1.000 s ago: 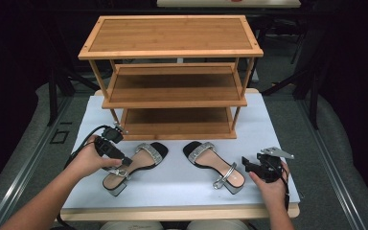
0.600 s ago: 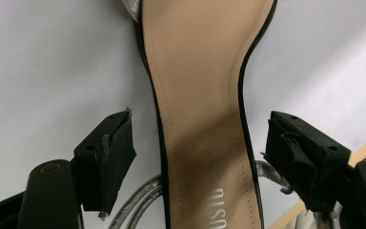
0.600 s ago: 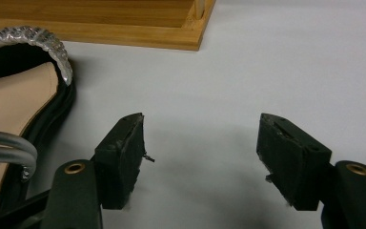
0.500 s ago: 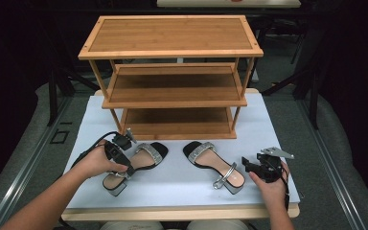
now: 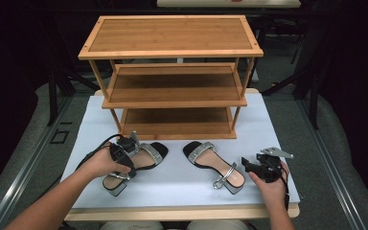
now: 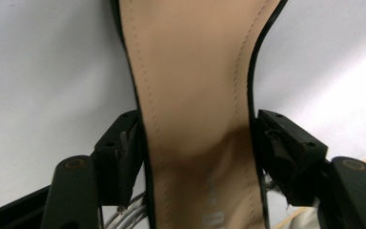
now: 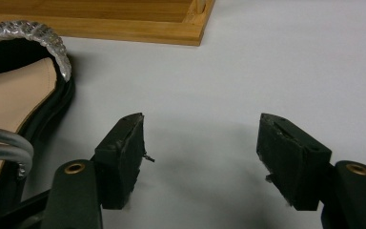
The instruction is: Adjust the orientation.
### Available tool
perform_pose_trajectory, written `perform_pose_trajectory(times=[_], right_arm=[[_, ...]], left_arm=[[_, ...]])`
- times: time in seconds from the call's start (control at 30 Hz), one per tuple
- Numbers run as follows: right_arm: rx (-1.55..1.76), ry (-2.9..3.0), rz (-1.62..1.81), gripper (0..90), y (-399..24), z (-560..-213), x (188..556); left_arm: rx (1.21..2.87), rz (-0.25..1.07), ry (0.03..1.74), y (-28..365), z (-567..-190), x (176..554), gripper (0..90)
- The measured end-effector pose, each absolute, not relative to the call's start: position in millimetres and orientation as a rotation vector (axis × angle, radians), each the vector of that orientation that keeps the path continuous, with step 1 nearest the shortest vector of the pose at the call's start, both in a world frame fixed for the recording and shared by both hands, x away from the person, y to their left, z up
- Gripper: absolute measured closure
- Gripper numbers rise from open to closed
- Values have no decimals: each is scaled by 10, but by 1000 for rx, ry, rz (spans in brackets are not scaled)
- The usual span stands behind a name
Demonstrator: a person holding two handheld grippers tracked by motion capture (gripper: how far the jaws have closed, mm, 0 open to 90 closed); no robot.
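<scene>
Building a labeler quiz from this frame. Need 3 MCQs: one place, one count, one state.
1. Where does the right sandal lie?
A. on the rack's bottom shelf
B. on the white mat in front of the rack
C. on the rack's top

2. How many shelves does the rack have, counting the top?
A. two
B. three
C. five

3. How does the left claw stand?
A. open, a jaw on each side of the left sandal's sole
B. open over bare mat, away from both sandals
C. resting on the rack's top

Answers: 1 B, the high view shows it flat on the mat before the rack. 2 B, top, middle and bottom boards show. 3 A, the left gripper view shows the left sandal running between its two jaws, which stand close to the sole's edges.
</scene>
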State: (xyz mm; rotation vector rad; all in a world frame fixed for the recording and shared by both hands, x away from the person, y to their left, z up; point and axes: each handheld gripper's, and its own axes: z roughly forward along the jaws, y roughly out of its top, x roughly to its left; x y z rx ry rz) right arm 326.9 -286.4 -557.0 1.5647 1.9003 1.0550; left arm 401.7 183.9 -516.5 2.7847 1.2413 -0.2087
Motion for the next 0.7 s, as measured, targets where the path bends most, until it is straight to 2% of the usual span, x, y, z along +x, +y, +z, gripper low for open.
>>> perform_pose_trajectory(times=[0.17, 0.7], right_arm=[[1565, 1905, 1059, 327, -2866, -5573, 3270], [1562, 1908, 1057, 328, -2862, -5576, 3271]], left_arm=[[2801, -198, 1251, 1825, -5203, 4014, 394], [2779, -184, 1296, 1831, -5183, 4016, 420]])
